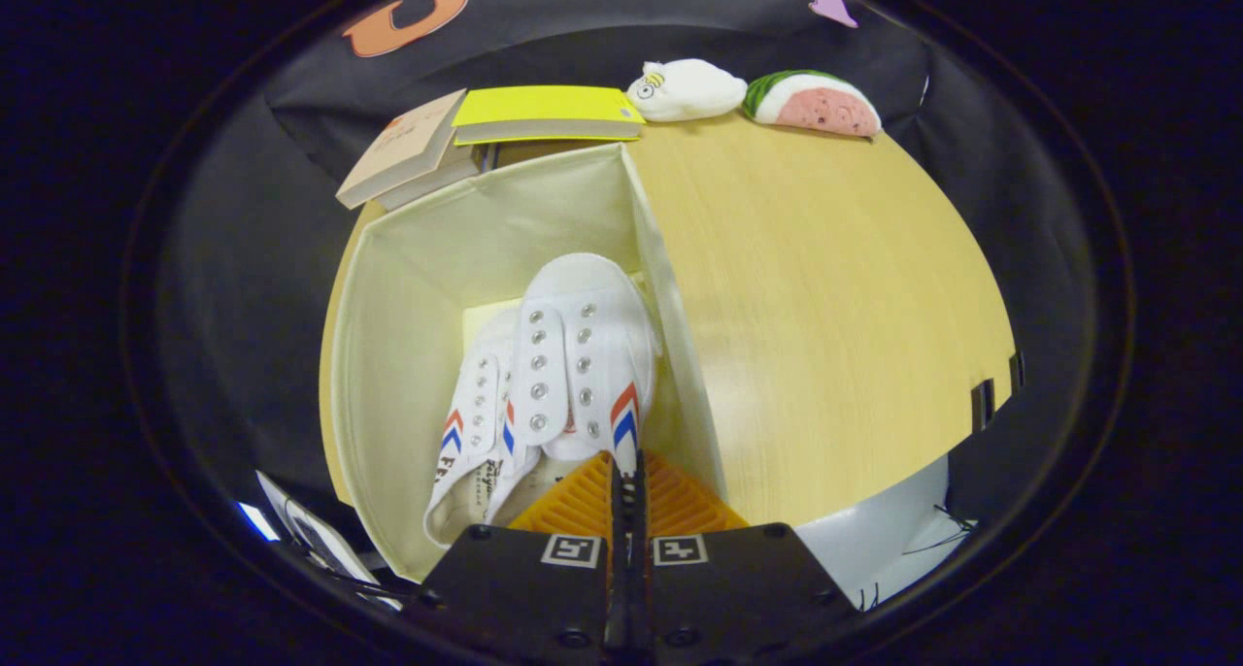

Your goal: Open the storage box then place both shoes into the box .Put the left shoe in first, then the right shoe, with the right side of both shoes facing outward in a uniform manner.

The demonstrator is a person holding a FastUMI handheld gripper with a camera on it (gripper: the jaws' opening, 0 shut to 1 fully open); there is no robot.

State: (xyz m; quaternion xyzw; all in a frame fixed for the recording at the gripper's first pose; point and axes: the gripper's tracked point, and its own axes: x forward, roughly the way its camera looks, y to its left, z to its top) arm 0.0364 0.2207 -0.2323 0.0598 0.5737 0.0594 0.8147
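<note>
An open cream fabric storage box [418, 249] stands on the wooden table [825, 307]. Two white canvas shoes with red and blue chevrons are inside it. One shoe [473, 423] lies lower, toward the box's left wall. The other shoe [583, 326] rests partly over it against the right wall, toe pointing away from me. My gripper [627, 477] is shut on the near side edge of this upper shoe, next to its chevron, with the fingers pressed almost together on the thin canvas. The heels of both shoes are hidden behind the fingers.
Beyond the box lie a tan book [403, 151] and a yellow book [544, 108]. A white plush toy [685, 88] and a watermelon-slice plush [816, 103] sit at the table's far edge. Some printed paper [311, 535] lies below the box's near left corner.
</note>
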